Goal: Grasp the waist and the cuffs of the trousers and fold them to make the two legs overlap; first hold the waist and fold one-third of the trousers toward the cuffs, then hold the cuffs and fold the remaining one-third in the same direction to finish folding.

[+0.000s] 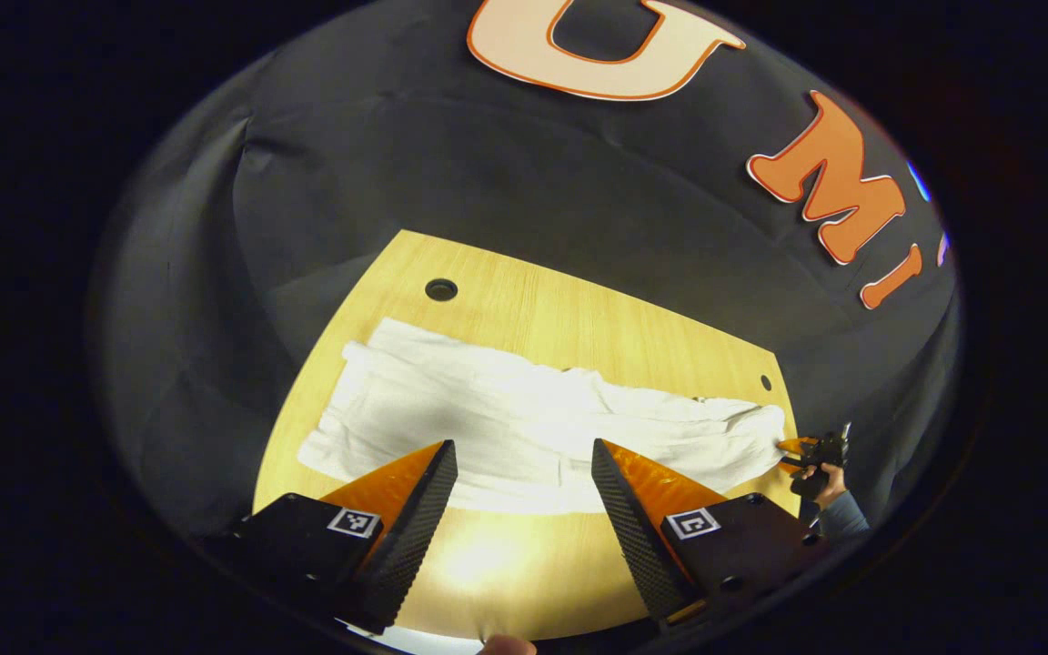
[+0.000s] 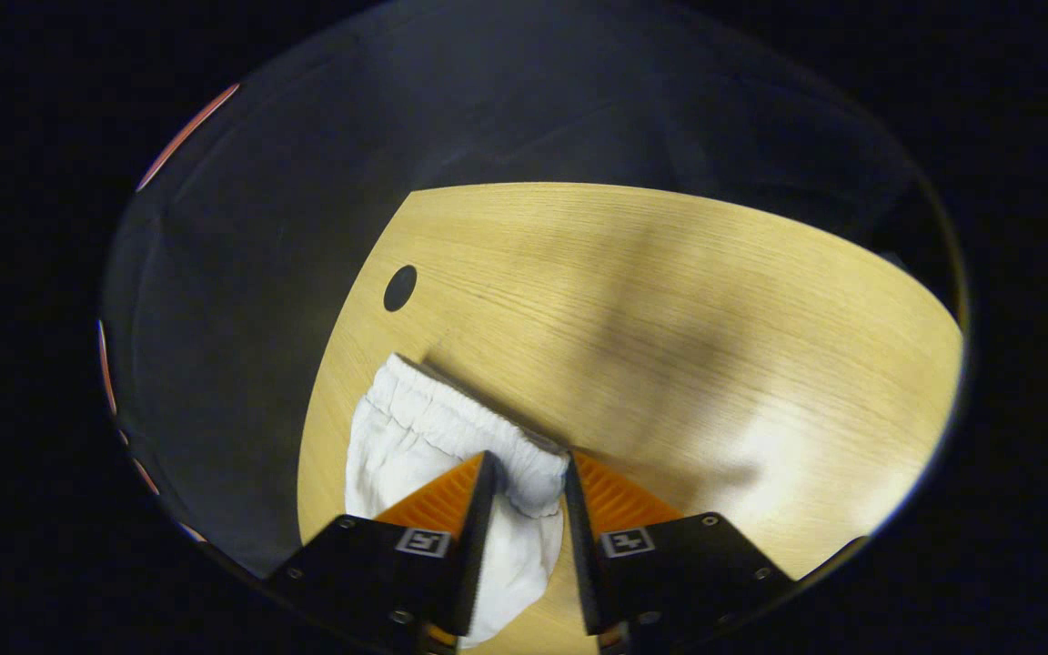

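White trousers [image 1: 524, 414] lie flat and lengthwise across the wooden table [image 1: 524, 309], cuffs toward the left, waist toward the right. My left gripper [image 1: 517, 455] is open and hovers over the near edge of the trousers' middle, nothing between its fingers. In the left gripper view, the right gripper [image 1: 801, 450] appears small at the far right, held by a hand at the waist end. In the right gripper view, the gathered elastic waist [image 2: 451, 418] runs between the fingers of the right gripper [image 2: 529, 473], which is shut on it. The rest of the trousers is hidden below that gripper.
A round cable hole [image 1: 440, 289] sits in the table beyond the trousers, and a smaller hole [image 1: 765, 382] is near the waist end. The same round hole [image 2: 399, 287] shows beside the waistband. Bare wood [image 2: 670, 346] stretches beyond the waist. Black cloth walls surround the table.
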The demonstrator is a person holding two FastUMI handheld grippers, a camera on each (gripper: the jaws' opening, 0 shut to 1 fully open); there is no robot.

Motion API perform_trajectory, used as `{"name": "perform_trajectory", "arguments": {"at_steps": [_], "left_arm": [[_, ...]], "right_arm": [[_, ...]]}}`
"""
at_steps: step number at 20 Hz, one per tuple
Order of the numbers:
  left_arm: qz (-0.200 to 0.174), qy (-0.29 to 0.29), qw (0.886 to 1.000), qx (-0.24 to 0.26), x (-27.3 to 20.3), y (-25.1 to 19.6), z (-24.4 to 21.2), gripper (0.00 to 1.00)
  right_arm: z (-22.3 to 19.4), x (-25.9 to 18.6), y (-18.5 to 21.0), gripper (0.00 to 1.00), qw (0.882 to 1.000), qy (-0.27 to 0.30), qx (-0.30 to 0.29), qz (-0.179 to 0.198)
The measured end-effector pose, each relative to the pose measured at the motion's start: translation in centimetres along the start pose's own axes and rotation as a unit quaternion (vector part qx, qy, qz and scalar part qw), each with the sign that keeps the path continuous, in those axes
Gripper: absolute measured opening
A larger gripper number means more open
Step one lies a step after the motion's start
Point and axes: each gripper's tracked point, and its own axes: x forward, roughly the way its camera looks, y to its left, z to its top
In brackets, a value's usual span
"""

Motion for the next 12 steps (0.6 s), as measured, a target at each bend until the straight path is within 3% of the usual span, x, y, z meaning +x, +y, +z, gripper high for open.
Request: {"name": "perform_trajectory", "arguments": {"at_steps": [2,4,7,12], "left_arm": [[0.000,0.002,1.000,-0.007,-0.4,-0.5,-2.2,0.98],[0.000,0.004,1.000,-0.011,-1.0,-0.7,-3.8,0.98],[-0.010,0.004,1.000,-0.011,-1.3,-1.6,-4.9,0.98],[-0.035,0.000,0.999,0.003,-1.6,-2.4,-5.2,0.98]], "right_arm": [[-0.4,0.4,0.2,0.19,0.999,0.009,0.035,0.025],[-0.3,0.0,0.3,0.11,0.999,0.010,0.038,0.025],[-0.3,-1.1,1.0,0.06,0.999,-0.004,0.023,0.023],[-0.5,-5.1,4.7,0.06,0.996,-0.033,0.020,0.075]]}}
